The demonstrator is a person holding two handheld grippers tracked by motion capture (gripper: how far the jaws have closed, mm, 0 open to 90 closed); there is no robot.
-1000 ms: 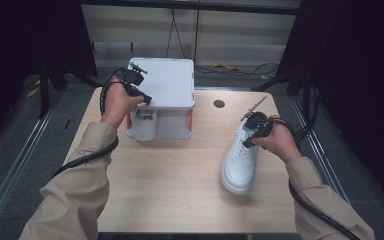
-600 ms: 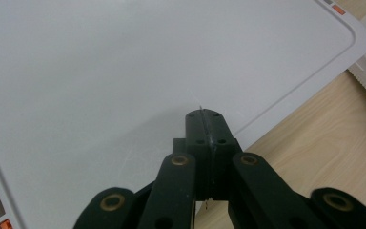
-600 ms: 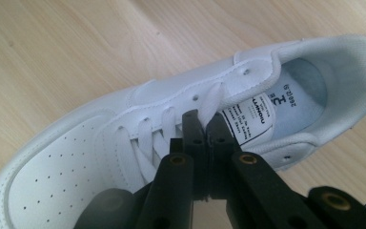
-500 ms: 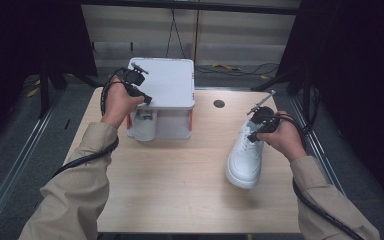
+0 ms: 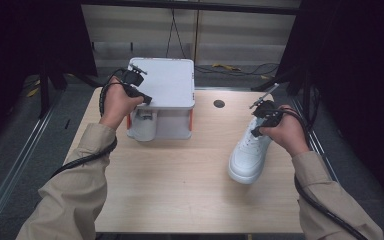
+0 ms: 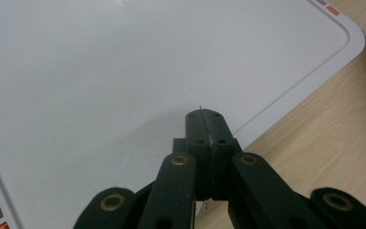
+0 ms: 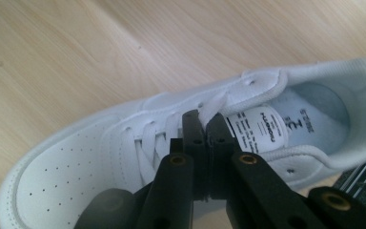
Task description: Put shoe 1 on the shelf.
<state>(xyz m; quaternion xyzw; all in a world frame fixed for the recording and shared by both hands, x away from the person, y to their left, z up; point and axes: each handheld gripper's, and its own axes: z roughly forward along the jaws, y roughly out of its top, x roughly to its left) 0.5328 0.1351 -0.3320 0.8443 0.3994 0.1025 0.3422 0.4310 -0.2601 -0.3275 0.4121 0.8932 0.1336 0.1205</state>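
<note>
- On my table [image 5: 180, 190] the box [image 5: 162, 87] sits at the far left.
- The shoe [image 5: 247, 152] lies at the right, well apart from the box, toe toward me.
- A round hole [image 5: 219, 104] lies between them, farther back.

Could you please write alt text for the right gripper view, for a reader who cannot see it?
The right gripper, its black jaws closed, pinches a white lace near the top of a white sneaker. The sneaker lies on a light wooden table, its tongue label showing.
</note>
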